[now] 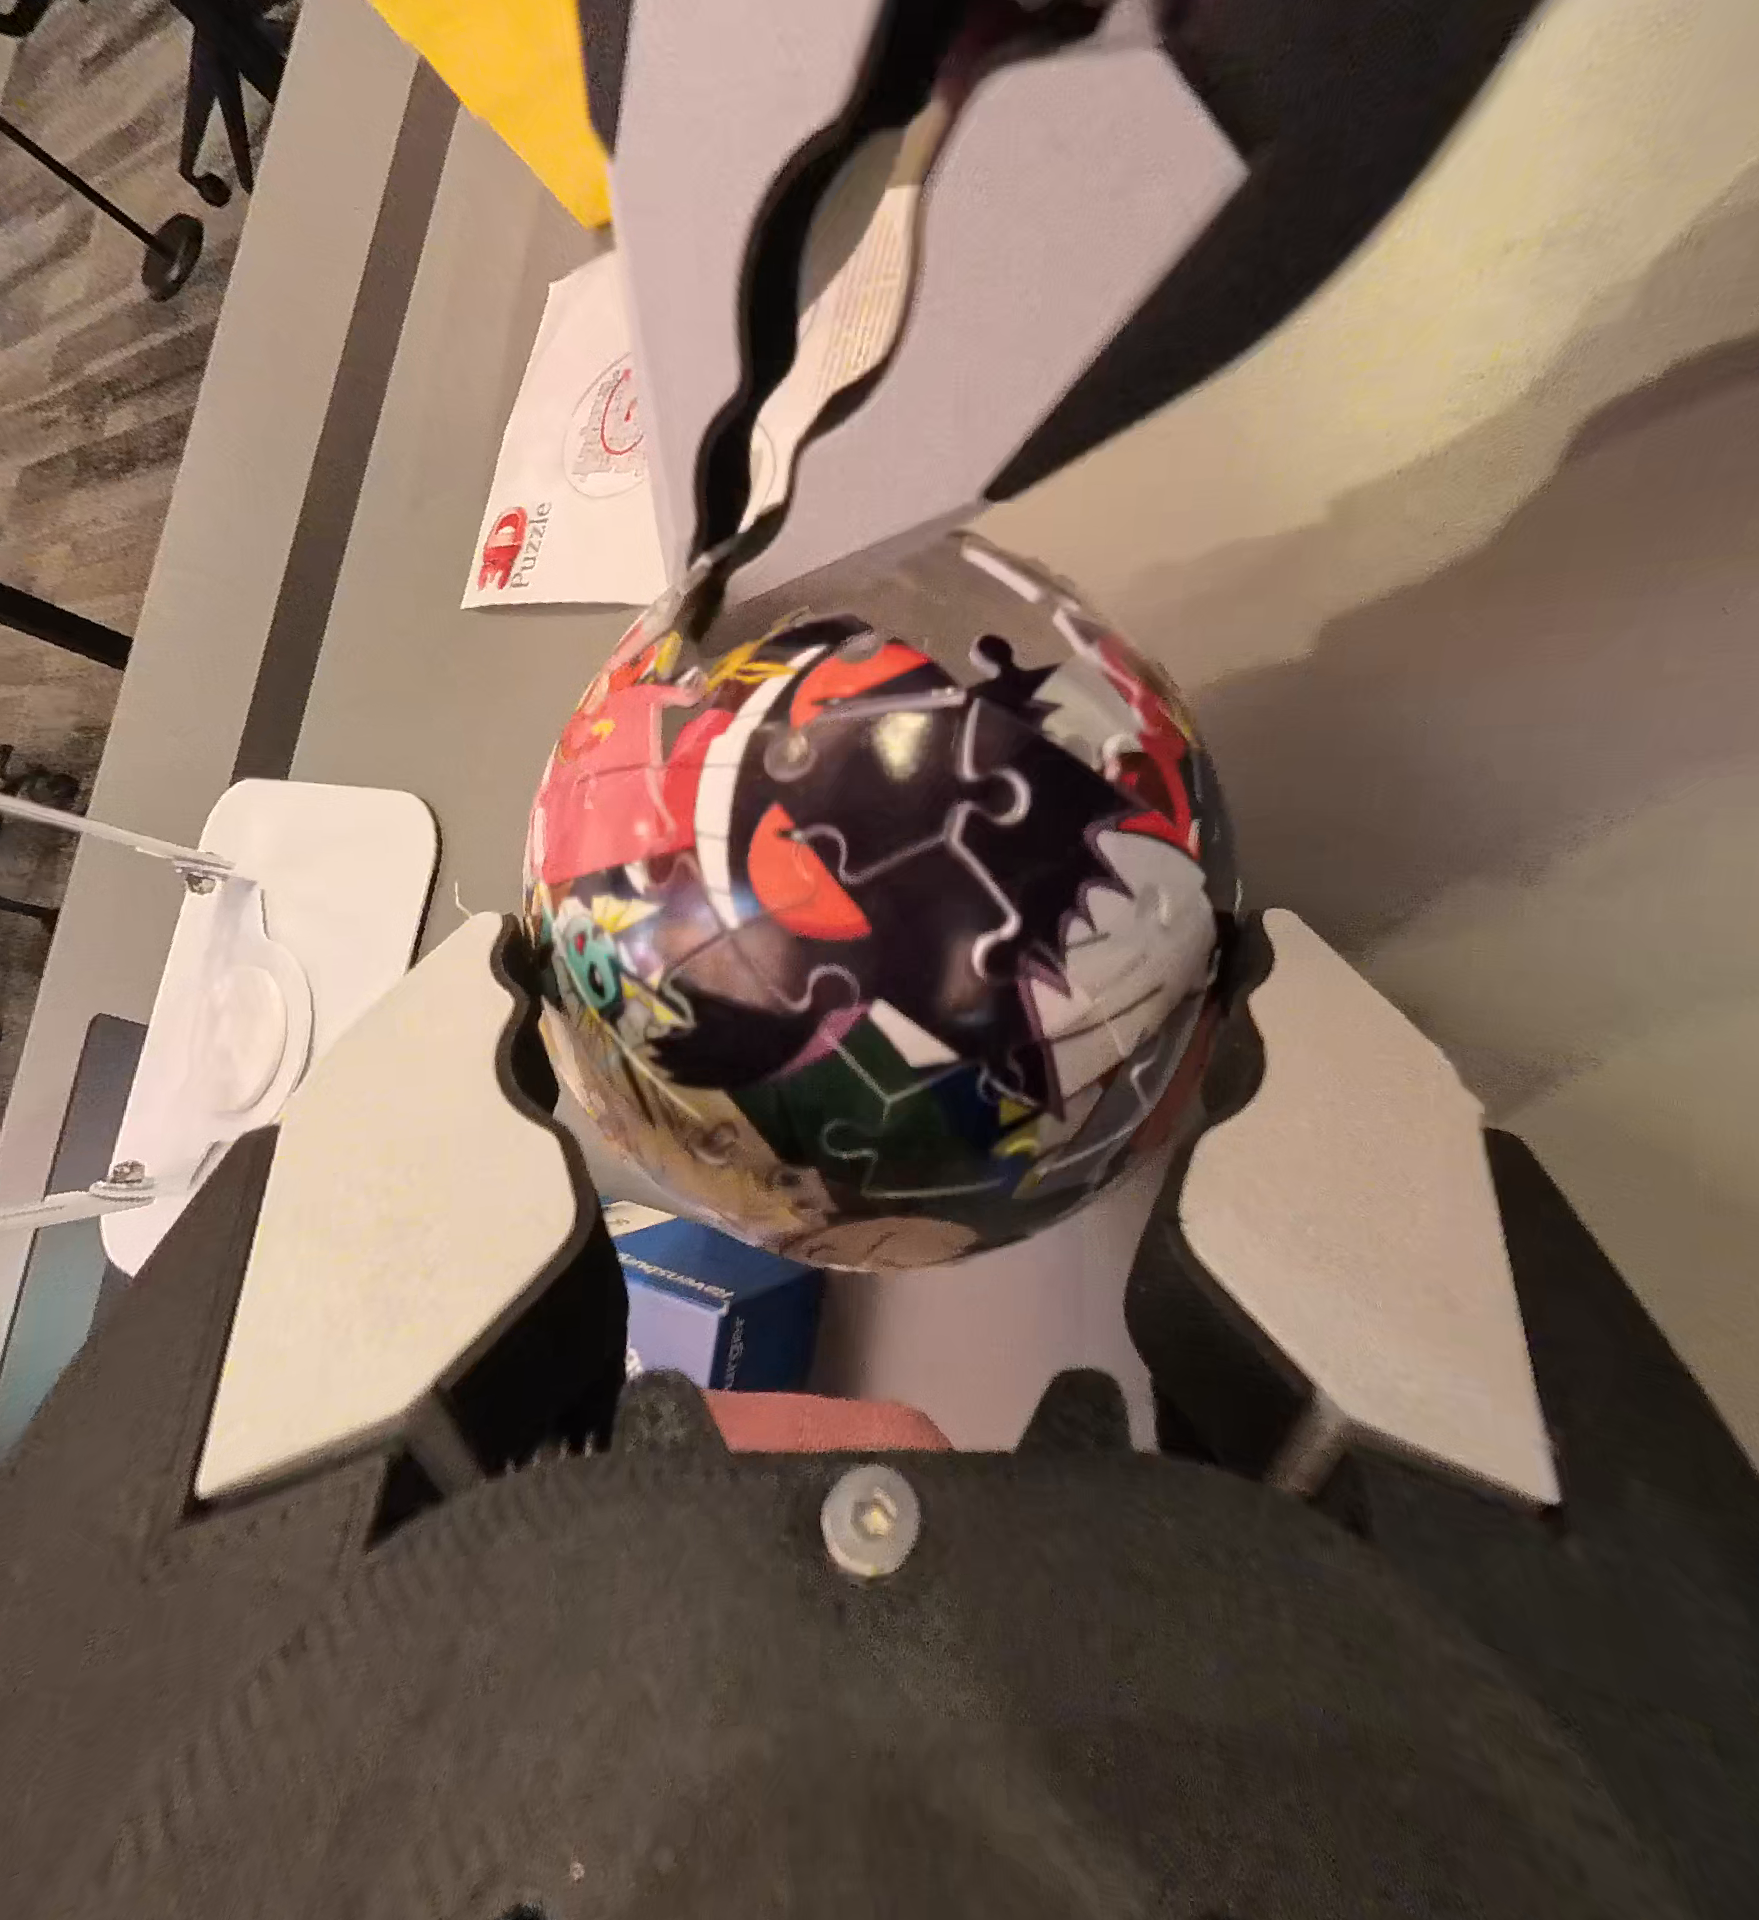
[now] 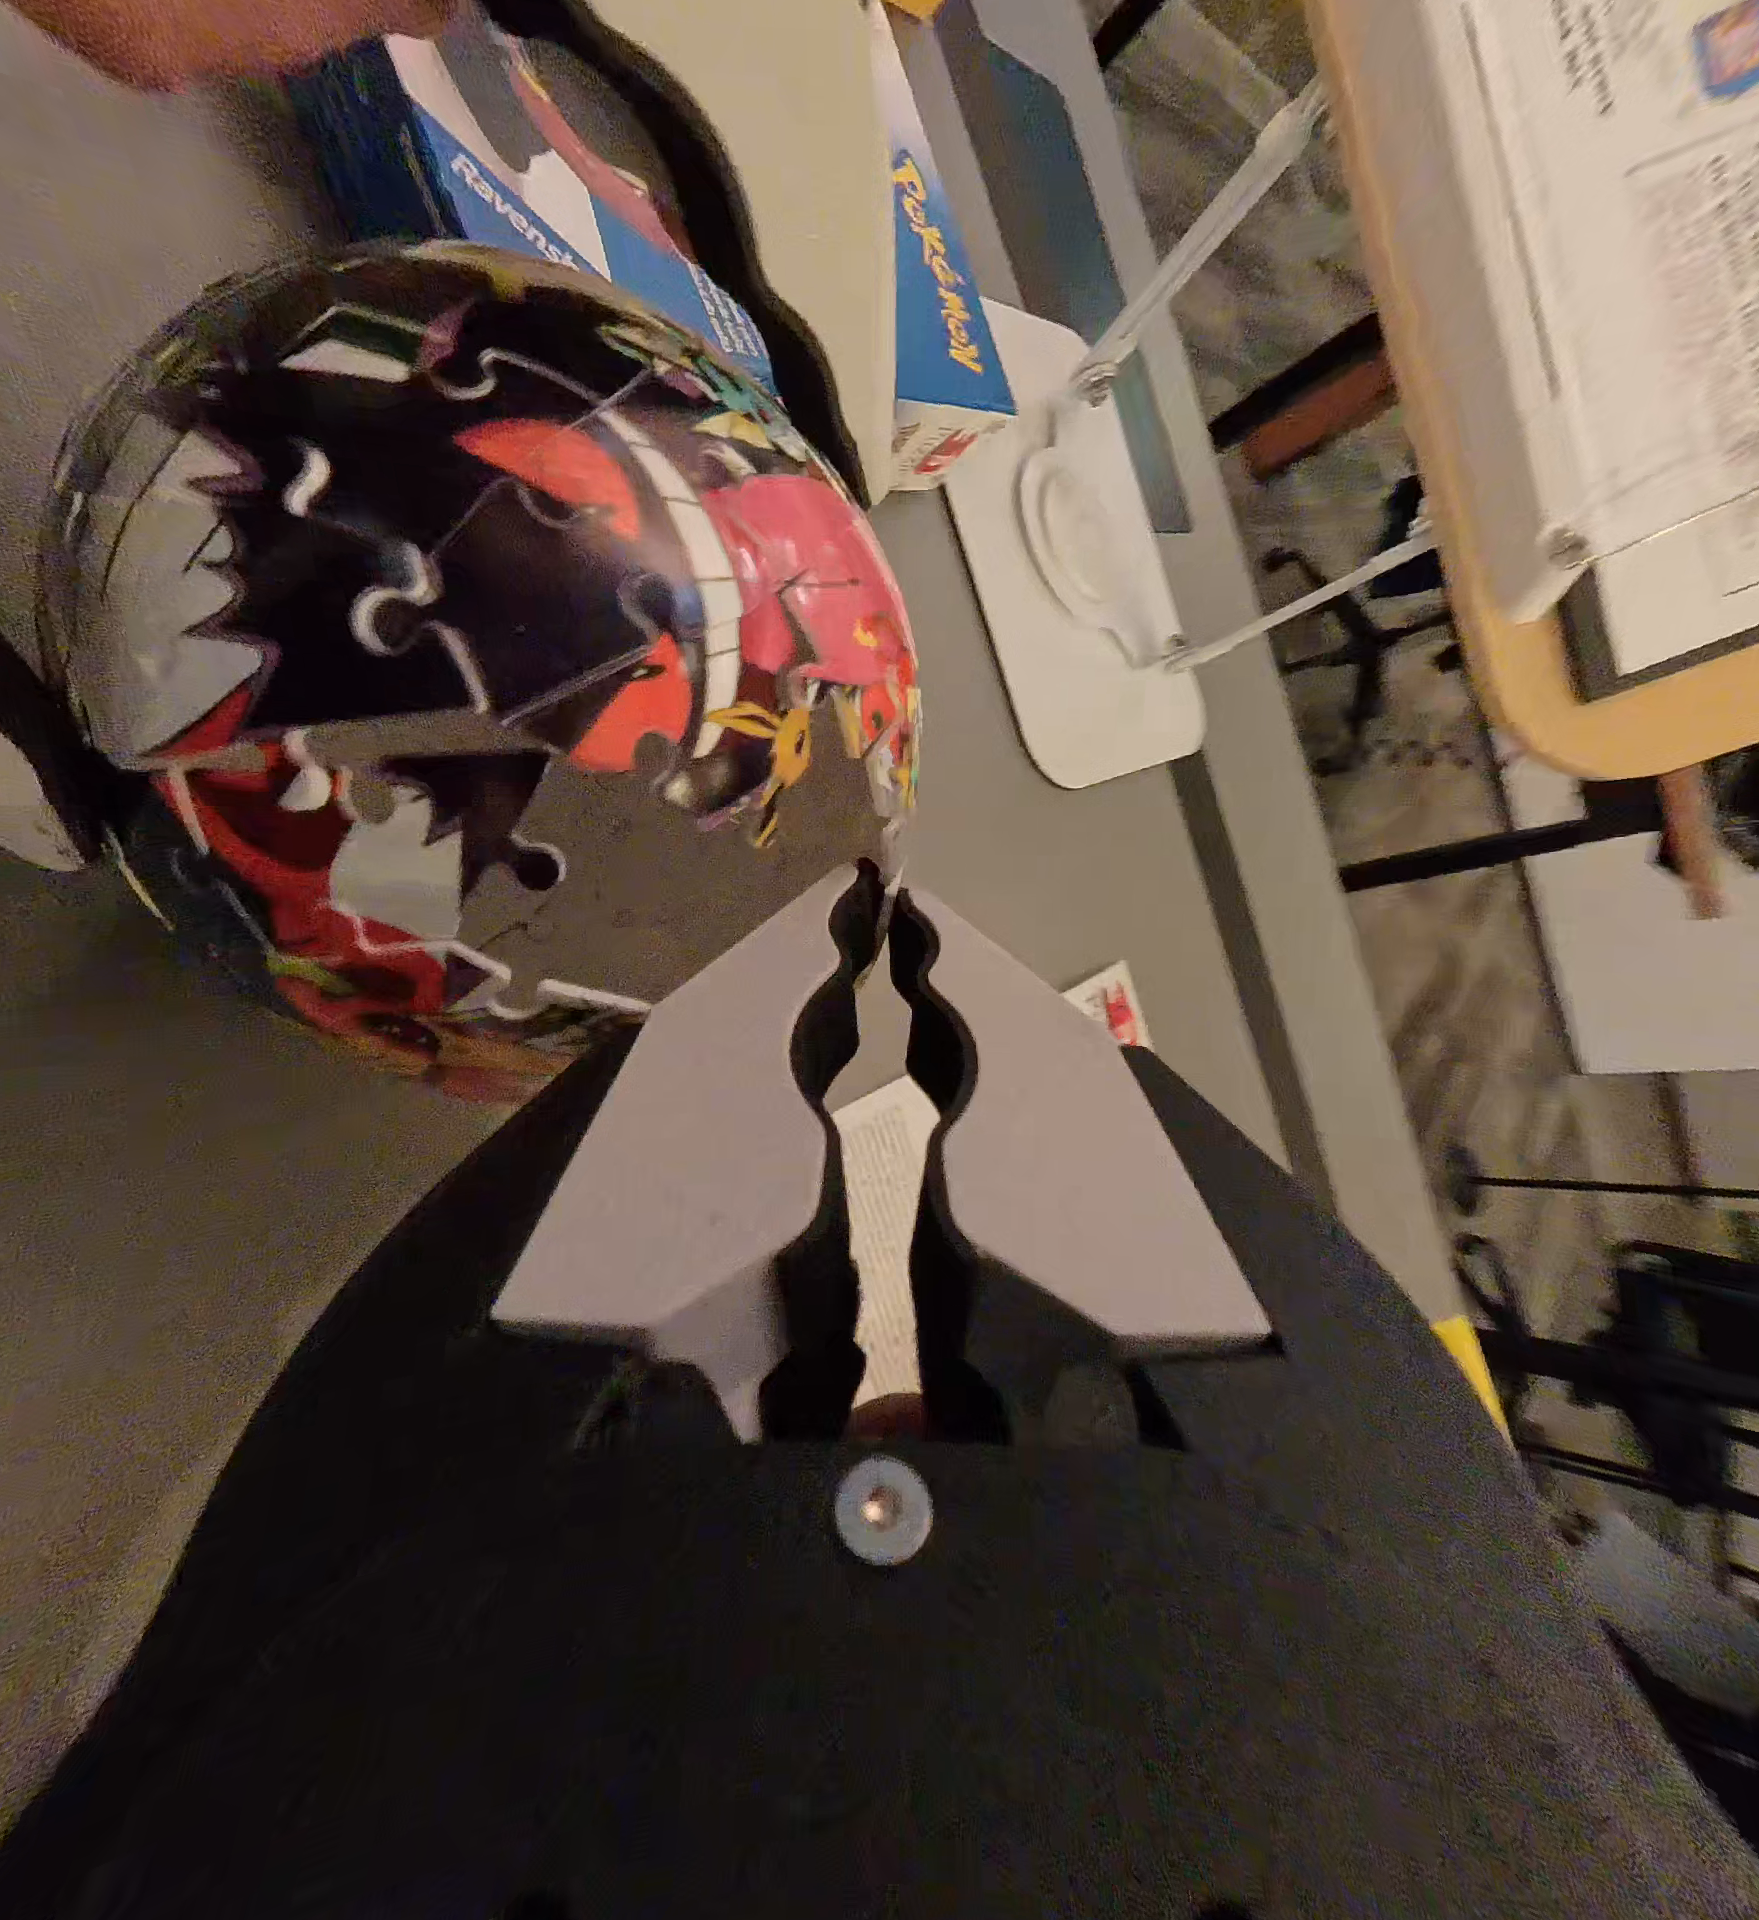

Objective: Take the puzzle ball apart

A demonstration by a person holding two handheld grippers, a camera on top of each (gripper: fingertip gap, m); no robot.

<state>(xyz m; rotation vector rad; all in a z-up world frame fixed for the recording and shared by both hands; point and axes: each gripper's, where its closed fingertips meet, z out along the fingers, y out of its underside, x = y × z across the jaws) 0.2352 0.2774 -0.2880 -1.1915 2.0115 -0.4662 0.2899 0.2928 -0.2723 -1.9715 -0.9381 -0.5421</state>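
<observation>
The puzzle ball (image 1: 875, 904), glossy with dark, red and pink cartoon prints, is held off the table between the fingers of my left gripper (image 1: 880, 961), which is shut on its two sides. In the right wrist view the ball (image 2: 418, 623) sits upper left, with a grey gap in its shell near the bottom edge. My right gripper (image 2: 880, 883) is nearly closed, its tips pinching the thin edge of a puzzle piece (image 2: 894, 847) at the rim of that gap. In the left wrist view the right gripper (image 1: 703, 582) comes in from above.
A blue puzzle box (image 2: 942, 312) lies on the grey table (image 2: 1041, 914) behind the ball. A white leaflet (image 1: 563, 468) and a white stand base (image 1: 324, 894) lie near the table's edge. A wooden board with papers (image 2: 1581, 364) hangs beyond it. Chairs stand on the floor.
</observation>
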